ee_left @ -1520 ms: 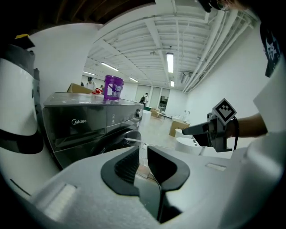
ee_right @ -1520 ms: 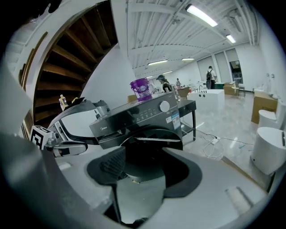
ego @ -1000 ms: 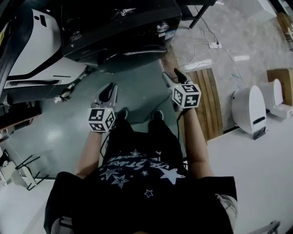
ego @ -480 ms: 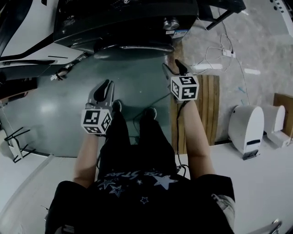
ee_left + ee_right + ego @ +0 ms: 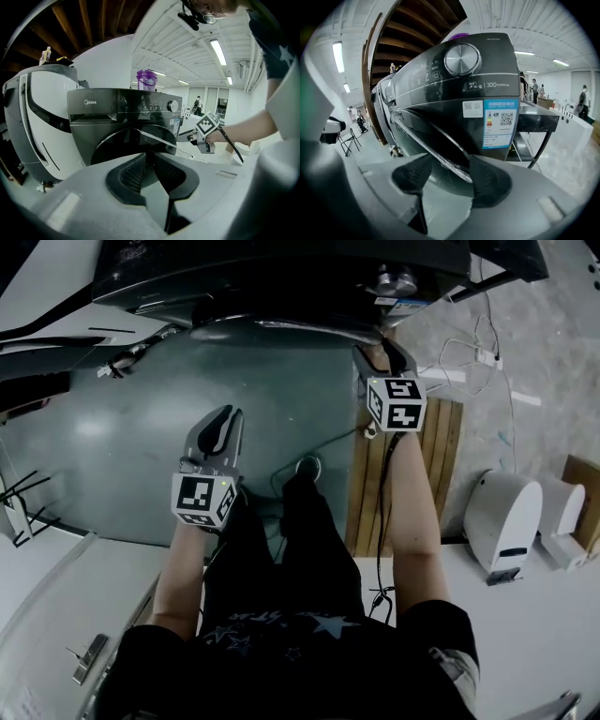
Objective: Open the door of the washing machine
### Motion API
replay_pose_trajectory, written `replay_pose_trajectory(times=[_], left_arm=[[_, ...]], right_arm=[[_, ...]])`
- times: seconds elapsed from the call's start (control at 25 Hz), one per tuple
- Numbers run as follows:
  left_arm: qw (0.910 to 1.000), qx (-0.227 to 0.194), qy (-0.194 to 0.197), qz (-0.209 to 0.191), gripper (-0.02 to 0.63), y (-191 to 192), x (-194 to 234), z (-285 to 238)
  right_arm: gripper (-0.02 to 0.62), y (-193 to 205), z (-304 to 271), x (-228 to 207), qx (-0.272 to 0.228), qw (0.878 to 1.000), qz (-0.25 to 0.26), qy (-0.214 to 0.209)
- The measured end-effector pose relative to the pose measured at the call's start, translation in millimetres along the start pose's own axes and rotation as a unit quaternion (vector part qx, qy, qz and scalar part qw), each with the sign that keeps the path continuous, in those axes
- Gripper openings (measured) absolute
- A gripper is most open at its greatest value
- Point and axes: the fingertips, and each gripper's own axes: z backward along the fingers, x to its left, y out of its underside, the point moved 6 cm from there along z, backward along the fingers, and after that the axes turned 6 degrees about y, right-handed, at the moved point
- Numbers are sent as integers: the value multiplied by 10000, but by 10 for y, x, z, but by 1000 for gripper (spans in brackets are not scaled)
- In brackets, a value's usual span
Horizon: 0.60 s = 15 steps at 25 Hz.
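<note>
now: right gripper [image 5: 449, 164] spread round the door rim [image 5: 425, 140], washing machine's [image 5: 487, 89] right edge; left gripper [image 5: 147, 158] pressed together, empty (well back). could slip off that thin rim when squeezing.

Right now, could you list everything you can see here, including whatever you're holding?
washing machine: one, dark grey, straight ahead
door: one, dark with a chrome rim, on its front
knob: one, silver, upper right of its panel
label: one, blue and white, below the knob
tub: one, purple, on top of the washing machine
appliance: one, white, left of the washing machine
pallet: one, wooden, floor at right
rounded units: two, white, right of the pallet
cables: several, white, floor beyond the pallet
left gripper: one, grey, jaws together, empty
right gripper: one, grey, jaws apart astride the door's rim
</note>
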Motion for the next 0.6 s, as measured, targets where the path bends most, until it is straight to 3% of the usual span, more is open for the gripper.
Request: replay_pose_trajectory(times=[0.4,0.48,0.6], left_arm=[[9997,22,-139,210,67,246,268,-83],[9995,35,-174,256,67,290,307,-64],[9989,51,-200,413,67,357,319,-27]], right_arm=[[254,-81,-382,10,107,9928,1172,206],[210,-87,-378,10,145,9915,1263,272],[196,-100,-355,8,225,9920,1208,283]])
